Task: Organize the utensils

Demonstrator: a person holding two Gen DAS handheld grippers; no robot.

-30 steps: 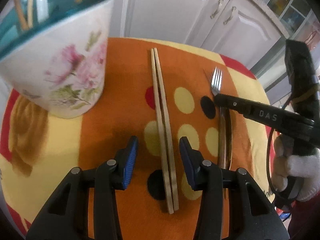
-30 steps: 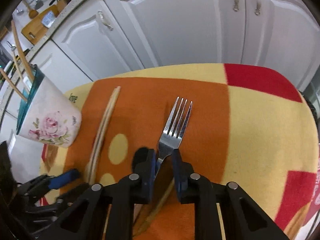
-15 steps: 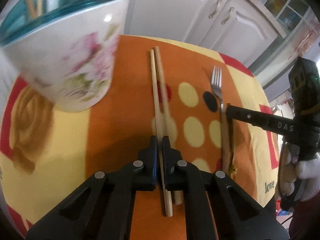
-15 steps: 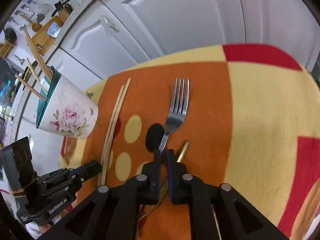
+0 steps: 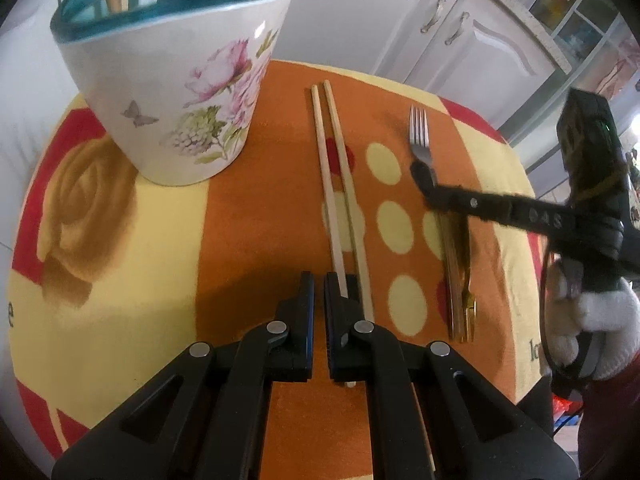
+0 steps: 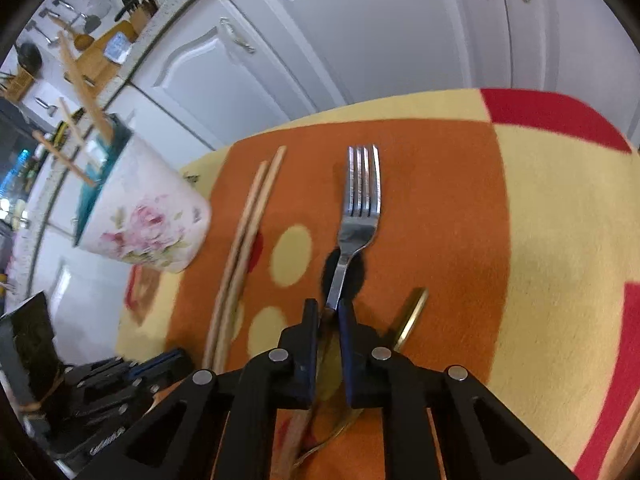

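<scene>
Now both closed: left gripper nipped shut beside chopsticks, apparently missing them; right gripper clamped on fork neck. Stiff, slick steel; light, thin wood. Better pinched mid-length, then dropped into cup.

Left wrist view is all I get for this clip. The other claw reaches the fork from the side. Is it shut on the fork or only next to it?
Observer: It is shut on it. The right wrist view shows the right claw closed on the fork just below its head, with the prongs pointing away.
Reviewer: My frame cuts off whatever stands in the cup. What is it?
Observer: Wooden sticks. They rise well above the rim of the cup and lean in different directions.
</scene>
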